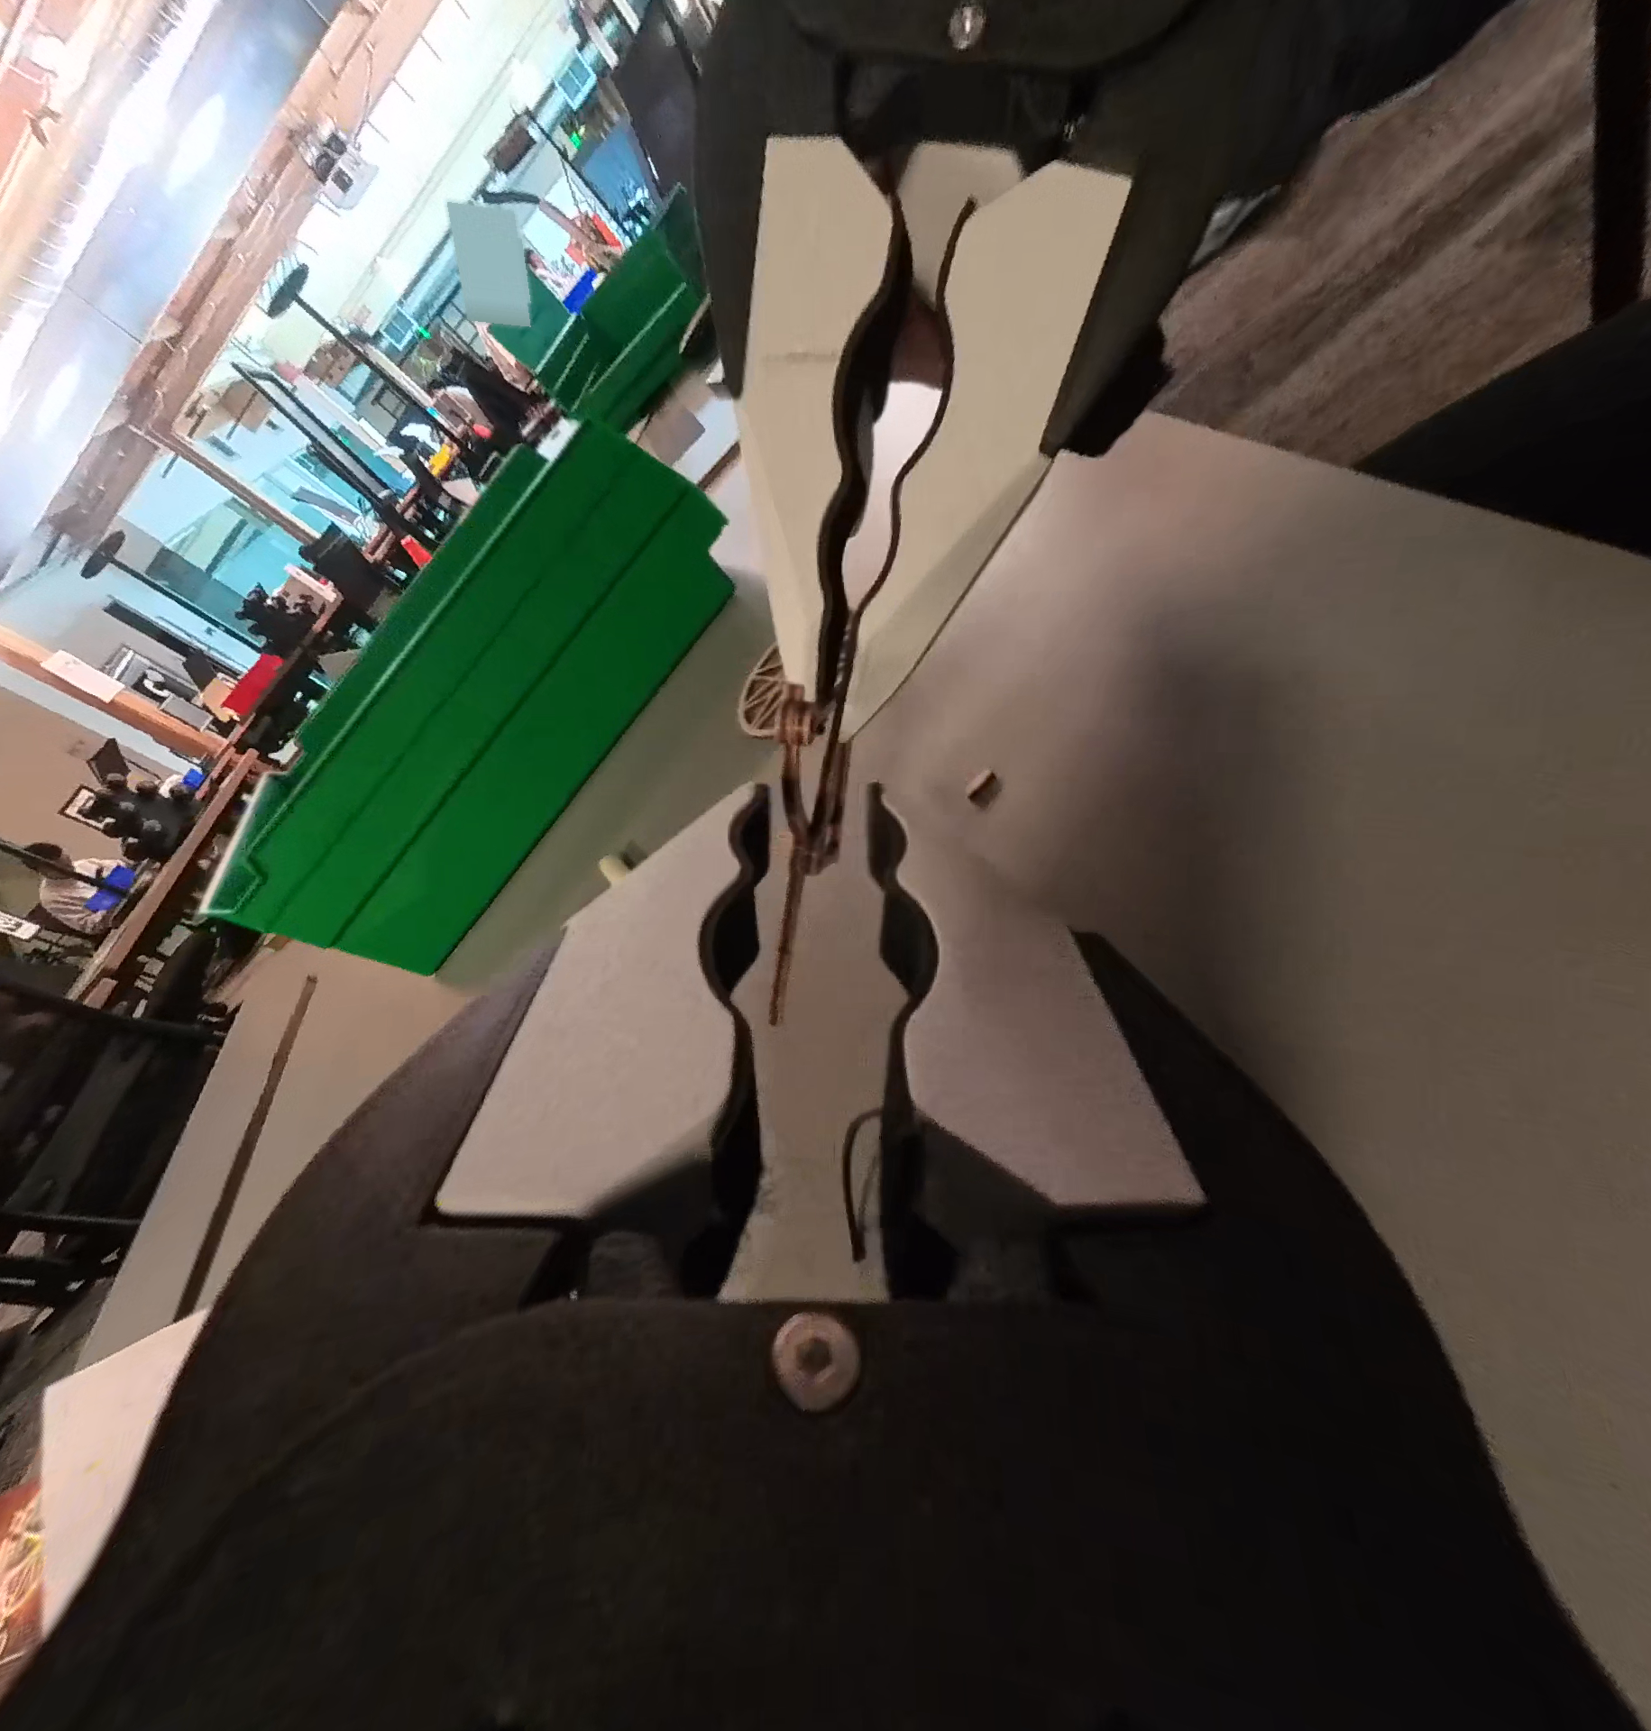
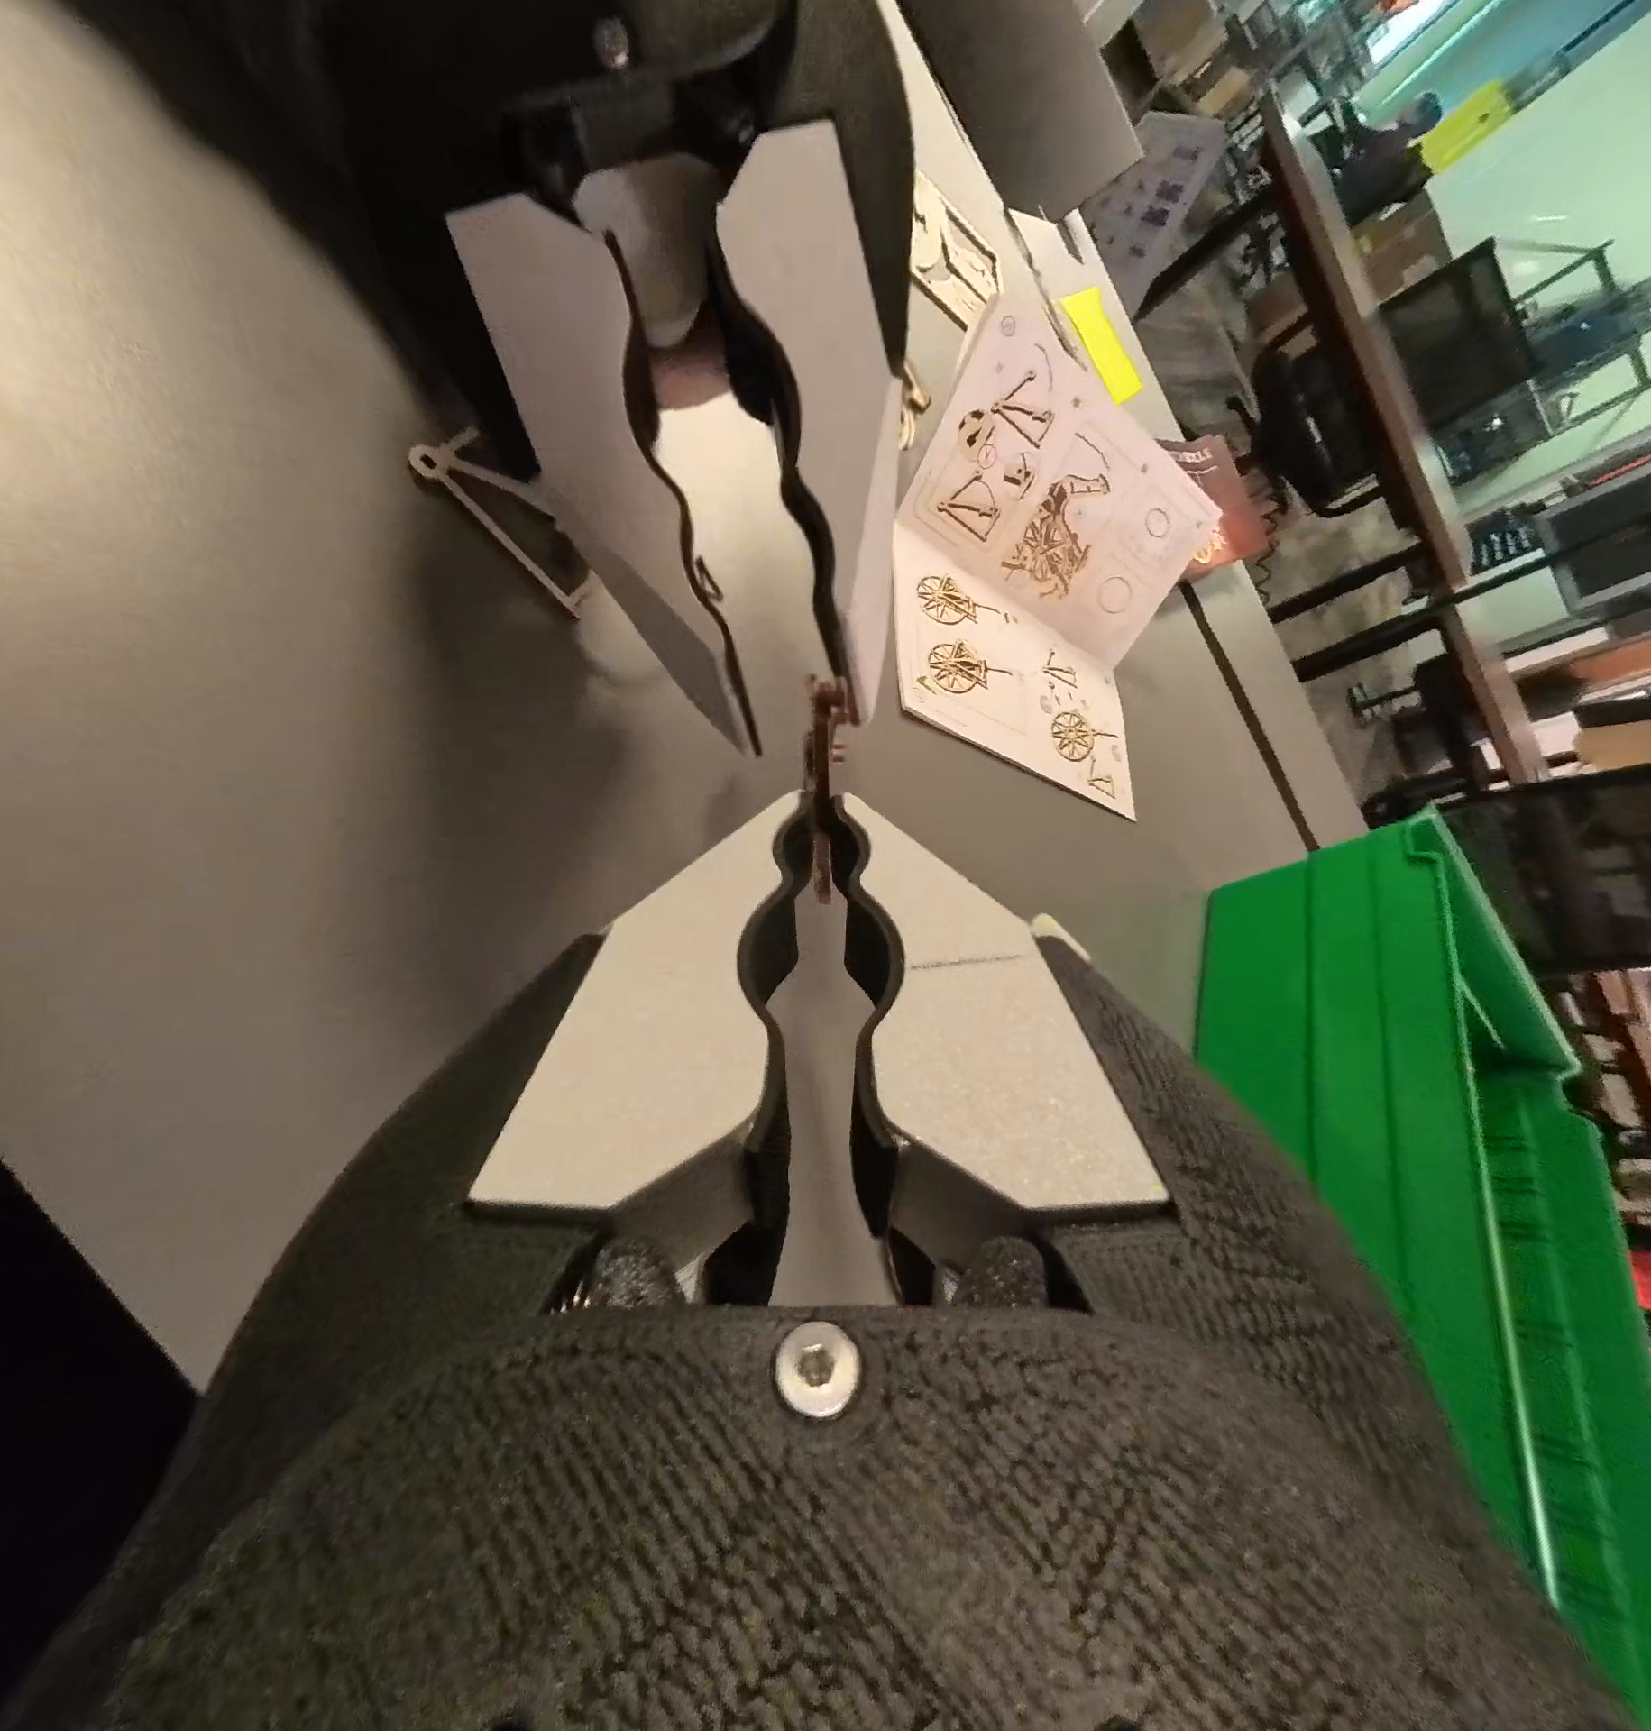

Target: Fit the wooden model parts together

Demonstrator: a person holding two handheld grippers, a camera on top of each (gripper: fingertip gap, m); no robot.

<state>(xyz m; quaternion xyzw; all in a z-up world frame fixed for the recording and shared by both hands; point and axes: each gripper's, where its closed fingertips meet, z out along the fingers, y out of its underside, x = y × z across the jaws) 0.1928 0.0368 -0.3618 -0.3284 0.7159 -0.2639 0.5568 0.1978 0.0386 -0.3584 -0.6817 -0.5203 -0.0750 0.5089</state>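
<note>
1. L gripper (image 1: 814, 815): fingers apart w/ a clear gap, not clamped. A thin wooden part (image 1: 807, 824) stands in the gap, edge-on; contact w/ the pads can't be told. Seen from the R wrist cam as the far gripper (image 2: 798, 712), tips spread.
2. R gripper (image 2: 821, 815): tips pinched narrow on the wooden part (image 2: 823, 824), held edge-on above the table (image 2: 240, 656). In the L wrist cam it faces the L gripper tip to tip (image 1: 826, 693), closed tight on the part's upper end.
3. Wooden part: between the two grippers, off the table, both tip pairs meeting at it.
4. Spoked wheel (image 1: 767, 688): on table behind the R gripper, mostly hidden.
5. Small wood block (image 1: 982, 787): loose on table, near the tips.
6. Pale wooden frame piece (image 2: 493, 515): on table, partly behind the L gripper.
7. Instruction sheet (image 2: 1037, 581): open, flat on table, beside the L gripper.
8. Green bins (image 1: 484, 731): stacked at table edge.
</note>
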